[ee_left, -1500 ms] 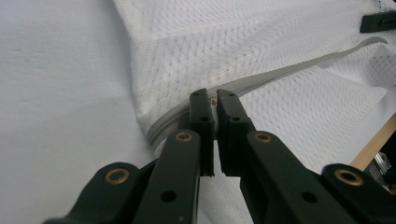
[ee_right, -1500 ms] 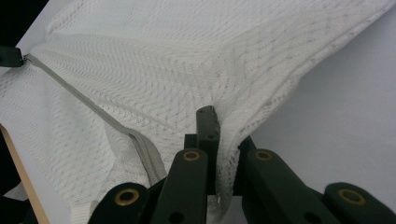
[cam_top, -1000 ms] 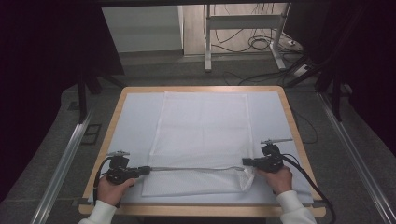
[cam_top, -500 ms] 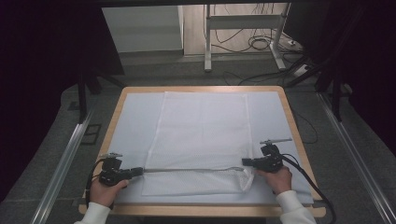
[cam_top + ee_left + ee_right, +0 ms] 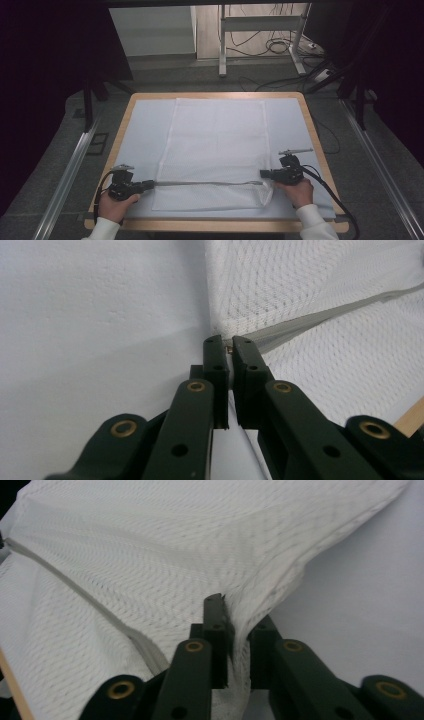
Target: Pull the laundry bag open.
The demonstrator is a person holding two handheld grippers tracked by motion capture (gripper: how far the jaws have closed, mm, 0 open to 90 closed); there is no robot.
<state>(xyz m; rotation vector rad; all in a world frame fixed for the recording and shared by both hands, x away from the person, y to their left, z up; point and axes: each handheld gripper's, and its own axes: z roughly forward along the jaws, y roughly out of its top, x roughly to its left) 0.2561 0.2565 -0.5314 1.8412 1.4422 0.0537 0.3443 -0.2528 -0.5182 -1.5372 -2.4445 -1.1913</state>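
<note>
We clamp our left gripper [image 5: 230, 347] on the zipper pull [image 5: 229, 348] and our right gripper [image 5: 235, 615] on the mesh bag [image 5: 215, 145], keeping the zipper [image 5: 205, 183] taut.

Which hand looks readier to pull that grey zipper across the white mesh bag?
Probably the left: the left gripper pinches the zipper's end, perhaps its pull. The right gripper only clamps the mesh bag.

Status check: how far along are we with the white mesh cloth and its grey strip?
Done: the white mesh cloth lies flat, its grey zip strip drawn straight from edge to edge. In hand: the left claw is shut on the strip's end and the right claw pinches the cloth's opposite edge. Left, probably: letting go. I cannot tell whether the zip is fully closed.
</note>
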